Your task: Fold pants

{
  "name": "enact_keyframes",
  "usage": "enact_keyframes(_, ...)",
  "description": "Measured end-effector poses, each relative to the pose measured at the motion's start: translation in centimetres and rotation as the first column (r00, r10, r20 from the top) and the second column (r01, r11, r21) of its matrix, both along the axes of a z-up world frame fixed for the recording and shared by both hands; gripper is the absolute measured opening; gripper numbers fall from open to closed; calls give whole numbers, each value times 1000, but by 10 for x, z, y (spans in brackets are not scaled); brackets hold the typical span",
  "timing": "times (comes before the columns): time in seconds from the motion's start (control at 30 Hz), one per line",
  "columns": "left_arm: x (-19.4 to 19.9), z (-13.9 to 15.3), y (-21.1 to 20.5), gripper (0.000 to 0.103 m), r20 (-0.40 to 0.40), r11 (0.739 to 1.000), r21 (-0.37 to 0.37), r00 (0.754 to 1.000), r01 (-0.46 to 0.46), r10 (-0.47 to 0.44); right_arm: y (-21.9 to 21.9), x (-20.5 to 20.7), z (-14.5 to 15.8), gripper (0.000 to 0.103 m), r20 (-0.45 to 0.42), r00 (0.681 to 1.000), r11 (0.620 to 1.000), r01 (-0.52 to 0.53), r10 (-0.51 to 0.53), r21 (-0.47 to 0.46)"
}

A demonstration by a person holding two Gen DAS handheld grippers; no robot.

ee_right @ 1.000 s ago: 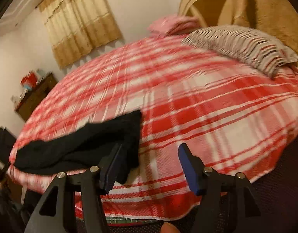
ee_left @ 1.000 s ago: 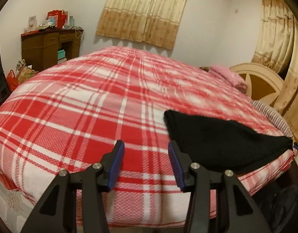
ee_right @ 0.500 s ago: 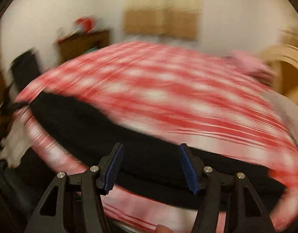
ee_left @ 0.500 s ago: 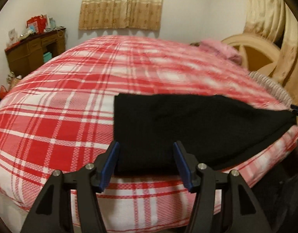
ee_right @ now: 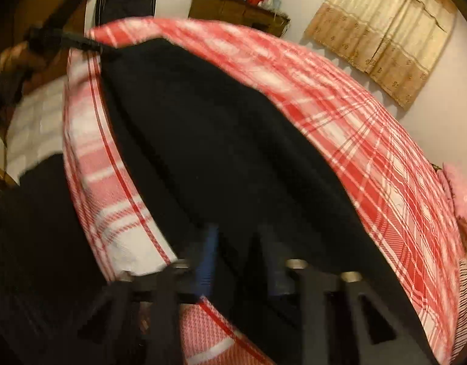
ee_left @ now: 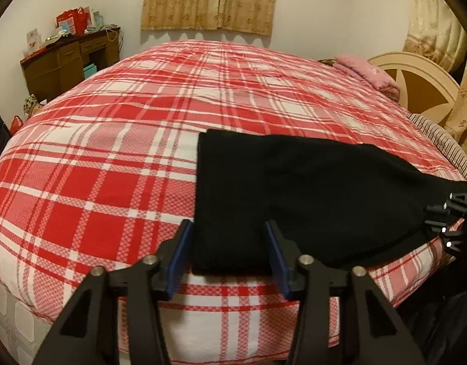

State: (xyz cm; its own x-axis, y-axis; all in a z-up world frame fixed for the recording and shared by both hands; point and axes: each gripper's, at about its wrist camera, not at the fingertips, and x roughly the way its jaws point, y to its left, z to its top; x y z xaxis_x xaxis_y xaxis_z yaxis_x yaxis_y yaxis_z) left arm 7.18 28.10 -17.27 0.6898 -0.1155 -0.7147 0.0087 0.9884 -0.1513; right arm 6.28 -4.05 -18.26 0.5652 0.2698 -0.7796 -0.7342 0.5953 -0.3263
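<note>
While black pants (ee_left: 309, 194) cover plaid bedspread (ee_left: 111, 140), left tongs (ee_left: 227, 255) gape, right tongs (ee_right: 242, 261) blurred, state unclear.

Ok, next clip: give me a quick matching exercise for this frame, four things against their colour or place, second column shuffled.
Things:
1. pants
2. bedspread
3. pink pillow
4. wooden desk

Descriptions:
A. red and white plaid
B. against the wall, left of the bed in the left wrist view
C. black, lying flat near the bed's front edge
D. at the far right of the bed, by the headboard

Pairs: 1-C, 2-A, 3-D, 4-B
</note>
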Motion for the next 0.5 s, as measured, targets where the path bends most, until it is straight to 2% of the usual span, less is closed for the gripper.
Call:
enact_keyframes(0.07,1,1,5,40,-10,1000,-22,1000,-6,6,-1,3,1,8,-20,1000,1000,-3,3,20)
enact_keyframes(0.13,0,2,9,35,-15,999,-38,1000,-9,8,-1,3,6,4,-34,999,999,7,-5,38)
enact_keyframes(0.27,-2,5,16,24,-23,997,-83,1000,-11,9,-3,-8,27,3,-72,997,996,-5,11,89)
enact_keyframes(0.37,-2,6,15,24,-27,997,-81,1000,-5,3,-1,-21,36,3,-91,995,994,-23,33,106)
enact_keyframes(0.4,-3,6,15,24,-30,997,-77,1000,-2,0,1,-23,33,3,-90,995,994,-30,39,103)
enact_keyframes(0.47,-3,6,15,24,-40,997,-77,999,1,-4,6,-22,18,3,-67,997,999,-32,34,39)
enact_keyframes(0.5,-5,7,17,24,-42,997,-81,999,2,-5,7,-18,7,3,-87,996,1000,-26,27,15)
